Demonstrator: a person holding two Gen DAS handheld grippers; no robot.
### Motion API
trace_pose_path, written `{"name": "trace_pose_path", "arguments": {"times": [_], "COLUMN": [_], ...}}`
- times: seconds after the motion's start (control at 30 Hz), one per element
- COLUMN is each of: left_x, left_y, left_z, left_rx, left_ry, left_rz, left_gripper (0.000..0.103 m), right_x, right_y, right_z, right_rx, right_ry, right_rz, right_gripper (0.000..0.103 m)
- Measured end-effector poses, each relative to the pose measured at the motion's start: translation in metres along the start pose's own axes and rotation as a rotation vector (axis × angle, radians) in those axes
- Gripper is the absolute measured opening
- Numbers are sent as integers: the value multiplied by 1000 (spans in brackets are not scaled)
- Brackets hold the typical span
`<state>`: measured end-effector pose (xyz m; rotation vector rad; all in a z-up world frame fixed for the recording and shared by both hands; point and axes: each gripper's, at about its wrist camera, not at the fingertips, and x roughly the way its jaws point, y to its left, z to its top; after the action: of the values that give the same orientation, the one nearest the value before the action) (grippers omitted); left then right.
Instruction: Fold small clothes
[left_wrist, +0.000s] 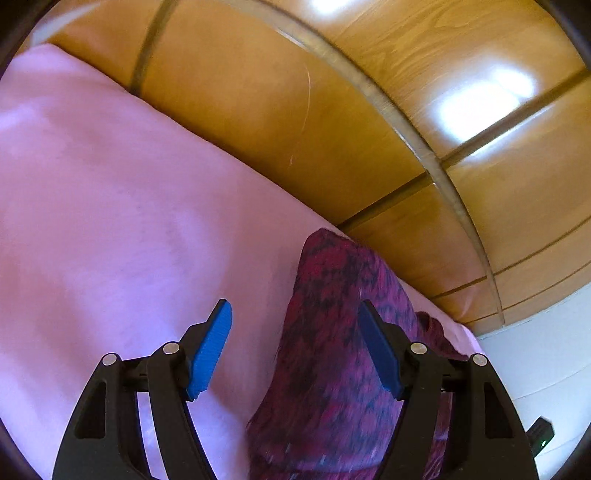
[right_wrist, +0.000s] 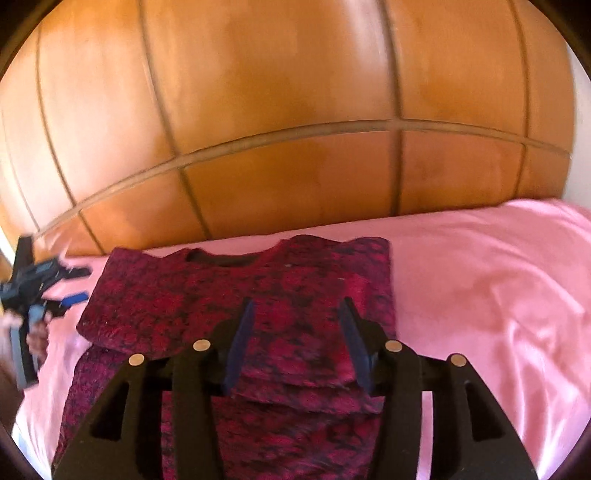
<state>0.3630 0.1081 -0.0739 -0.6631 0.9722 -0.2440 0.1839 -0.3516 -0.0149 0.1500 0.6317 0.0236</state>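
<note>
A dark red patterned top lies on the pink bedsheet, its black neckline toward the wooden panels and its upper part folded over the lower. My right gripper hovers over the folded part with its jaws apart and no cloth pinched between them. My left gripper is open above the sheet at the top's left edge, and one blue pad shows clear of the cloth. In the right wrist view the left gripper appears blurred at the far left, held by a hand.
Orange-brown wooden panels with grooves rise right behind the bed. The pink sheet stretches wide to the left of the top and, in the right wrist view, to its right. A small black device with a green light sits by a white wall.
</note>
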Motion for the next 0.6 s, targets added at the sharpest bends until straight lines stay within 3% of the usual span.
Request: {"name": "trace_pose_path", "arguments": {"times": [0.13, 0.2, 0.23, 0.27, 0.3, 0.4, 0.5, 0.6], "left_x": [33, 42, 41, 38, 35, 43, 50, 47], "left_y": [-3, -5, -8, -13, -18, -31, -31, -33], "left_z": [10, 11, 9, 6, 0, -29, -41, -39], "left_rx": [-42, -48, -35, -9, 27, 188, 225, 207], "left_ry": [86, 97, 88, 55, 29, -3, -47, -56], "left_rz": [-38, -73, -64, -38, -13, 173, 207, 255], "left_gripper": [69, 51, 39, 34, 33, 32, 34, 48], "right_x": [20, 29, 35, 37, 44, 50, 55, 57], "right_y": [9, 11, 11, 10, 8, 10, 17, 20], "right_z": [-1, -3, -5, -7, -13, -27, -31, -35], "right_rx": [-20, -28, -41, -49, -66, -132, -163, -164], "right_ry": [39, 58, 71, 81, 115, 119, 104, 88], "right_rz": [-6, -16, -37, -53, -79, -104, -144, -156], "right_gripper": [48, 48, 48, 48, 47, 46, 46, 47]}}
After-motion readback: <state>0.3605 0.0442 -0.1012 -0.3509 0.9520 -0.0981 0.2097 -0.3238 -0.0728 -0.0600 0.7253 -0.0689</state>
